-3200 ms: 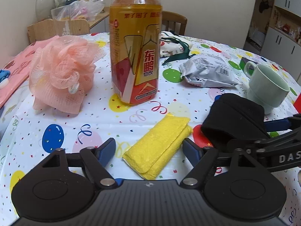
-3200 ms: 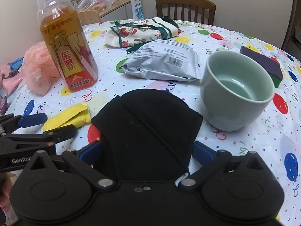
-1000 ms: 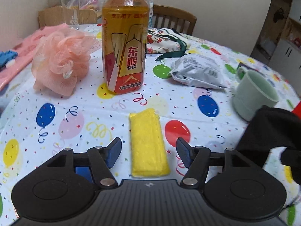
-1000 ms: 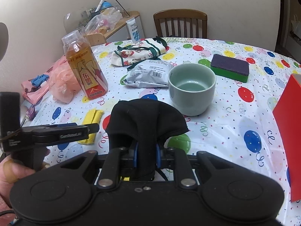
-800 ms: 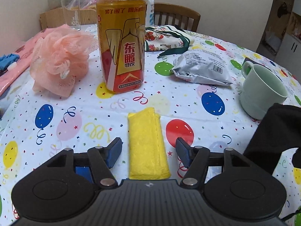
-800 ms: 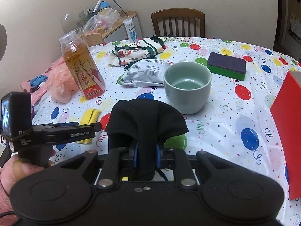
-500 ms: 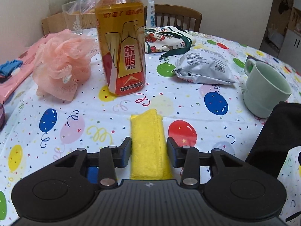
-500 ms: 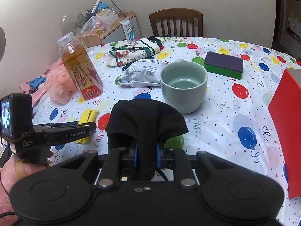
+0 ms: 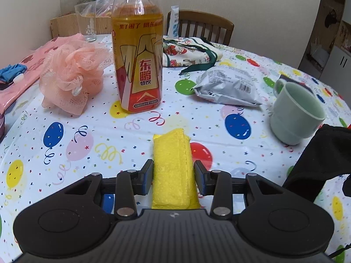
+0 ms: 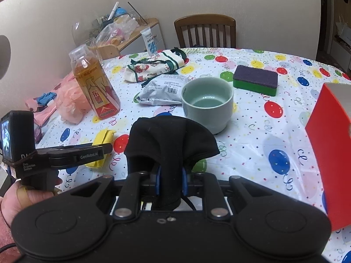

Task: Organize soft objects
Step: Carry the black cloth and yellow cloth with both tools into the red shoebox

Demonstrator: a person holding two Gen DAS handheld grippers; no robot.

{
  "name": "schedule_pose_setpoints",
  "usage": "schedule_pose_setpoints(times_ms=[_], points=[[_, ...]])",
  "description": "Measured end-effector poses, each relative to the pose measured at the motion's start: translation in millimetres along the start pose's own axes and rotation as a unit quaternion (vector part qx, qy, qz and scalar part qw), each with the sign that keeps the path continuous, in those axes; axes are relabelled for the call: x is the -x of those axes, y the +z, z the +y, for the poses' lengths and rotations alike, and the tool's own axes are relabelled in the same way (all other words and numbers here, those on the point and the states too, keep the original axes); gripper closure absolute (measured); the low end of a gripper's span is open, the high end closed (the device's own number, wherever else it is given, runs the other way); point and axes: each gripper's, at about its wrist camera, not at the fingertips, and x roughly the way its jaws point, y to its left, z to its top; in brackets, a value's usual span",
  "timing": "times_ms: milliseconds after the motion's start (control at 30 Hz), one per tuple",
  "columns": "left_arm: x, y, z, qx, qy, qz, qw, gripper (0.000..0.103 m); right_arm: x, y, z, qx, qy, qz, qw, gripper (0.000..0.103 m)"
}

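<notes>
A folded yellow cloth [image 9: 172, 166] lies on the balloon-print tablecloth, and my left gripper [image 9: 173, 176] is shut on its sides. The cloth also shows in the right wrist view [image 10: 101, 139], partly behind the left gripper [image 10: 105, 148]. My right gripper [image 10: 171, 180] is shut on a black cloth [image 10: 169, 141] and holds it above the table; the black cloth also shows at the right edge of the left wrist view [image 9: 322, 153]. A pink mesh bath pouf [image 9: 72, 76] sits at the left. A printed fabric pouch [image 9: 188, 51] lies at the back.
A tall orange drink bottle [image 9: 137, 52] stands just beyond the yellow cloth. A silver snack packet [image 9: 228, 87] and a pale green cup [image 9: 294, 114] are to the right. A purple-green sponge [image 10: 255, 80] and a red box [image 10: 329, 151] are farther right. A chair [image 10: 205, 30] stands behind the table.
My left gripper's fingers have closed from wide open onto the yellow cloth. My right gripper has closed on the black cloth, lifted it off the table and pulled back.
</notes>
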Motion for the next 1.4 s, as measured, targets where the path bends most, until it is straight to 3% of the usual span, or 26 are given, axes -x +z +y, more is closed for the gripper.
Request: schedule_pose_setpoints(times_ms=[367, 700, 1000, 1400], points=[[45.4, 10.1, -28.6, 0.010, -0.036, -0.020, 0.9991, 0.064, 51.6, 7.4, -35.0, -0.020, 0.008, -0.032, 0.999, 0.086], [93.1, 28.0, -98.7, -0.028, -0.087, -0.030, 0.9953, 0.064, 111.8, 15.7, -98.6, -0.055, 0.001, -0.065, 0.996, 0.086], [125.4, 40.7, -180.7, -0.079, -0.141, -0.047, 0.9857, 0.064, 163.5, 23.1, -161.1, -0.069, -0.018, -0.103, 0.992, 0.086], [145.3, 45.9, -292.4, -0.147, -0.206, -0.067, 0.9653, 0.064, 211.9, 22.3, -241.4, -0.098, -0.055, -0.144, 0.983, 0.086]])
